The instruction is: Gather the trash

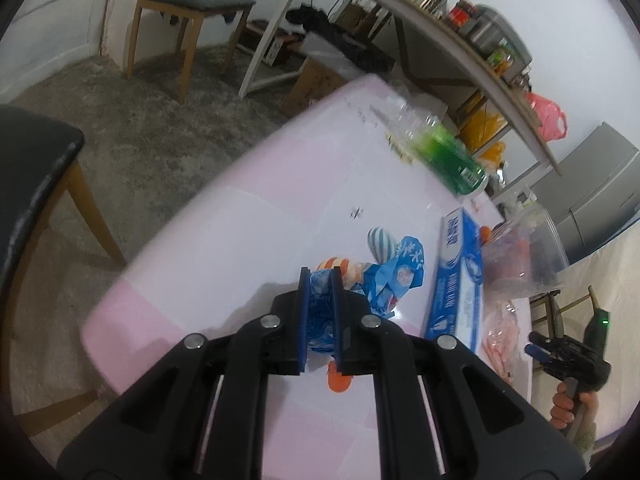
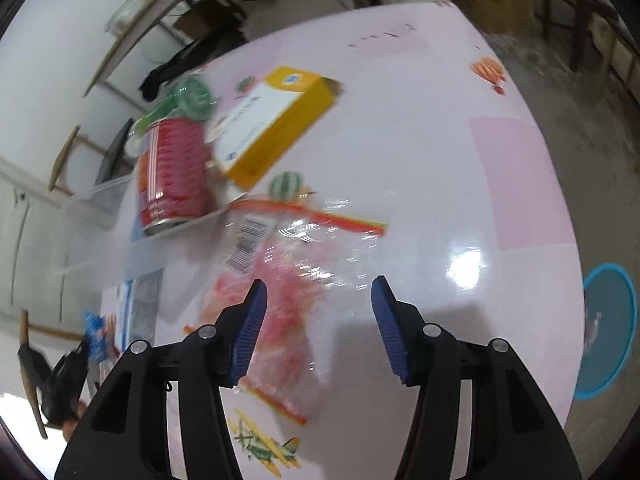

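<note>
My left gripper is shut on a crumpled blue wrapper and holds it over the pink table. A blue toothpaste box lies to its right, and a green plastic bottle lies farther back. My right gripper is open above a clear red-printed plastic bag on the table. Behind the bag are a red can, a yellow box and the green bottle. The right gripper also shows in the left wrist view.
A clear plastic container stands at the table's far side. Chairs stand on the grey floor, and a shelf with jars runs along the wall. A blue bin stands on the floor beside the table.
</note>
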